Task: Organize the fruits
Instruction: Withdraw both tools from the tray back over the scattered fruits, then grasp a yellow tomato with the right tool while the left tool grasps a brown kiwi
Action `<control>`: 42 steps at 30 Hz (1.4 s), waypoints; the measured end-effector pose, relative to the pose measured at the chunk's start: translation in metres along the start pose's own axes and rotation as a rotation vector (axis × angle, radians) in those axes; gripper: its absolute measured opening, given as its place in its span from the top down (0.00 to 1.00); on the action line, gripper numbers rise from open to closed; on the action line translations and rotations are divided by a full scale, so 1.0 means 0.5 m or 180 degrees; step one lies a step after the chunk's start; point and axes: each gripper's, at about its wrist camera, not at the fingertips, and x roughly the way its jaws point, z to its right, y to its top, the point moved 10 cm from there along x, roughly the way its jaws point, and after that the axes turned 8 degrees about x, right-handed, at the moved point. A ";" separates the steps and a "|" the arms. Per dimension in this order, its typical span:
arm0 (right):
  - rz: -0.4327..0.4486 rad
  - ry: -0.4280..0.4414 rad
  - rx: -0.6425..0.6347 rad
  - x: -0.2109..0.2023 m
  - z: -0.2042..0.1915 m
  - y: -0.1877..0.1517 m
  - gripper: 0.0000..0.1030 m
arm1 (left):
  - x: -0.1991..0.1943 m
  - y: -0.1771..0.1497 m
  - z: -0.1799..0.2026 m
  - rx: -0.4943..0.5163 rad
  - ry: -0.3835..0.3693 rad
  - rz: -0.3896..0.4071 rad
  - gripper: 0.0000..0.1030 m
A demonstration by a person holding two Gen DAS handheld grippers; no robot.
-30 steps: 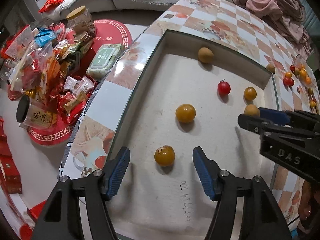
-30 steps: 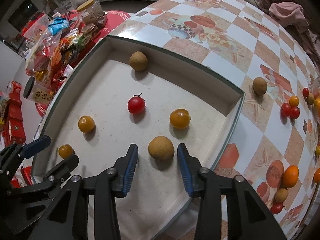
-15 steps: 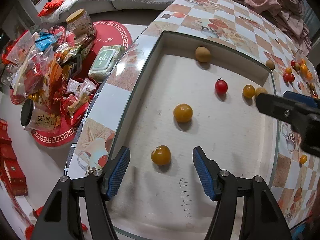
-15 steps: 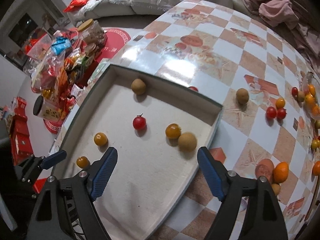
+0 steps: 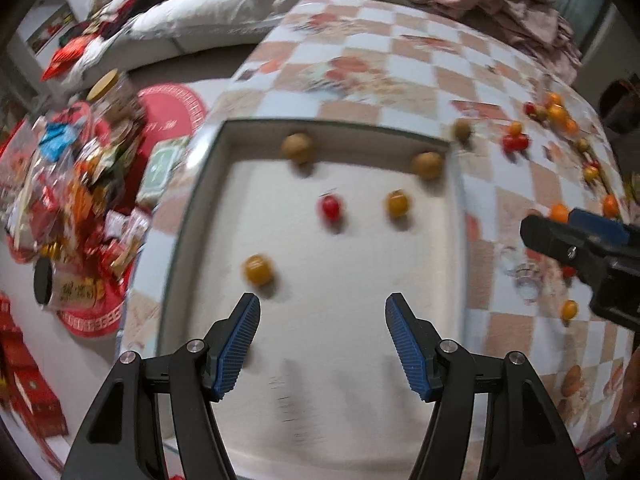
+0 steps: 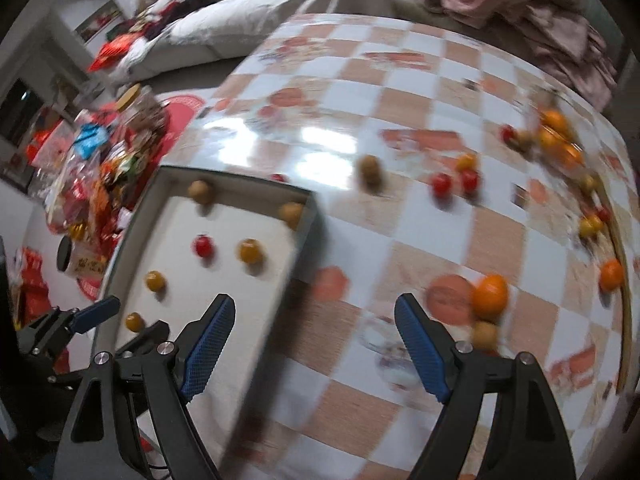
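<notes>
A shallow white tray point(image 5: 454, 216) sat on a checked tablecloth point(image 6: 400, 112), and everything here is placed relative to that tray. Inside it lay six small fruits: two brown ones against the far wall, a red tomato point(image 5: 330, 207) and a yellow tomato point(image 5: 397, 204) in the middle, another yellow fruit point(image 5: 259, 269) toward the left wall, and a sixth by the near left corner, seen only from the right wrist. The left gripper point(image 5: 322, 344) hovered above the tray's near end, jaws spread wide and holding nothing. The right gripper point(image 6: 314, 346) hung just outside the tray's right wall, also spread and empty. More fruit lay loose on the cloth right of the tray, including an orange point(image 6: 489, 295) with a small brown fruit point(image 6: 485, 335) touching it. Both views were blurred. The step in hand appeared to be reaching for the next loose fruit; that would call for centring the right jaws around one piece and closing gently.
</notes>
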 end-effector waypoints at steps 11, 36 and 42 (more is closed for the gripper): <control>-0.0047 -0.0385 0.0531 -0.030 0.223 -0.075 0.18 | -0.008 0.084 0.189 0.0441 -0.0305 0.0097 0.35; 0.0067 -0.0434 0.0441 0.032 0.266 -0.165 0.64 | 0.097 0.097 0.422 0.1080 -0.0902 -0.0287 0.35; 0.0104 -0.0393 0.0419 0.026 0.260 -0.162 0.71 | 0.103 0.109 0.457 0.1094 -0.1015 -0.0302 0.35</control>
